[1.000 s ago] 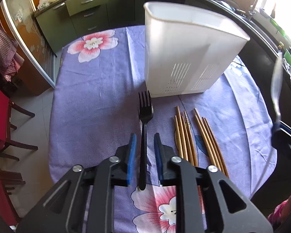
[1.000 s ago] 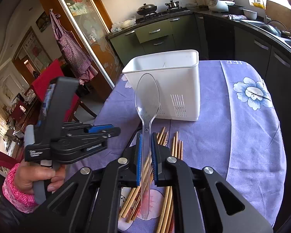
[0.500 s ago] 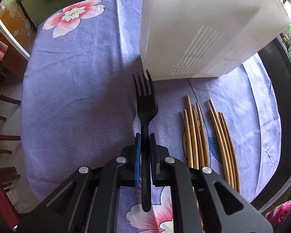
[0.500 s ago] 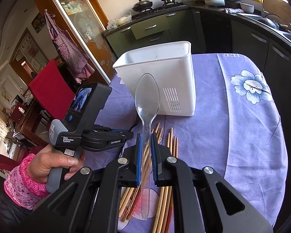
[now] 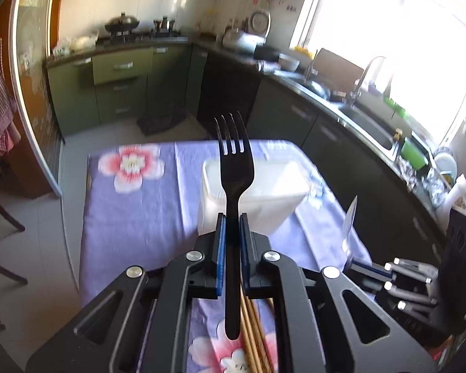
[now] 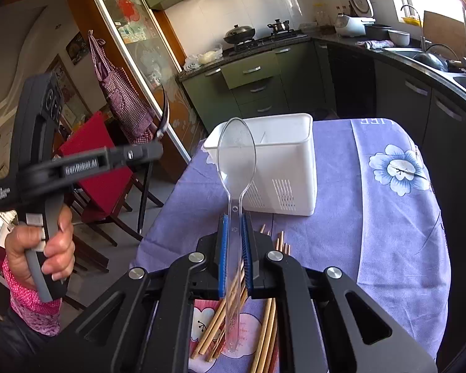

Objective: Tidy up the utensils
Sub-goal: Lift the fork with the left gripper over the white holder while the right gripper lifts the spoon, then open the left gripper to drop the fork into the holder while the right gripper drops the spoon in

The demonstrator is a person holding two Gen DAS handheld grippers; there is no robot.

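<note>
Left gripper (image 5: 232,217) clamped on the handle of a black plastic fork (image 5: 234,168), blue pads (image 5: 221,248) pinching the shaft from both sides, tines pointing up and away past the fingertips, handle end hanging back between the arms. Beyond the fingertips and lower, a white plastic utensil caddy (image 5: 273,183) standing on the purple floral tablecloth (image 5: 130,211). Under the fingers, wooden chopsticks (image 5: 251,326) lying on the cloth.

Right gripper (image 6: 235,217) pinching a clear plastic spoon (image 6: 236,155) by its handle, bowl up ahead of the fingertips, handle end trailing back below the pads. Straight ahead of those fingers, the same white caddy (image 6: 282,168), upright, open top, slotted side facing. Beneath the fingers, two loose bunches of chopsticks (image 6: 264,320) on the cloth (image 6: 372,233), well clear of both held utensils. Off to the left of the right fingers, a hand (image 6: 43,248) in a pink sleeve gripping the left tool, fork (image 6: 162,115) raised above table level
</note>
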